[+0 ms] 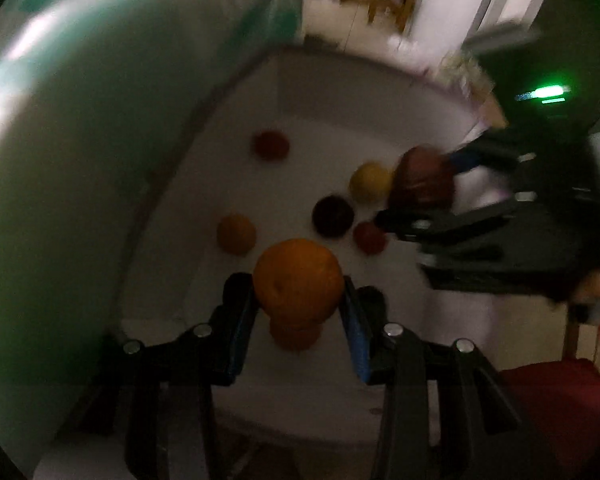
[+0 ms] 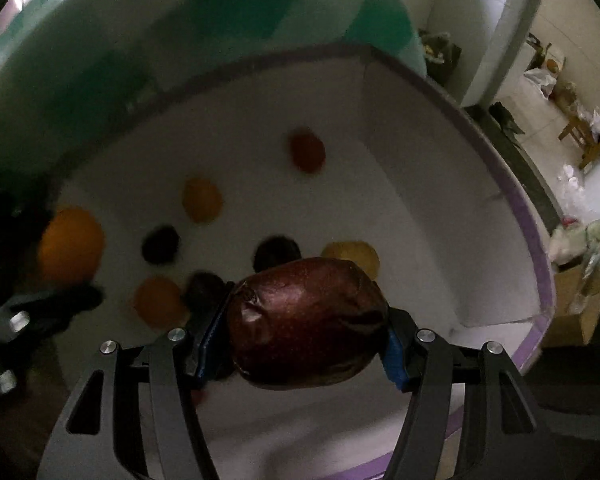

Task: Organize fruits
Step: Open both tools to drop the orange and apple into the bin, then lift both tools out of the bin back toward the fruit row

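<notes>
Grippers both loaded: left gripper [image 1: 300, 300] clamps orange [image 1: 298, 280], right gripper [image 2: 300, 344] clamps wrinkled apple [image 2: 306, 322]; soft skin, squeeze sides gently.

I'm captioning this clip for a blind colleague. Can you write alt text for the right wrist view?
The right gripper clamps a dark red apple above a white table scattered with small orange, yellow, red and dark fruits. At the left edge, the left gripper holds an orange.
</notes>
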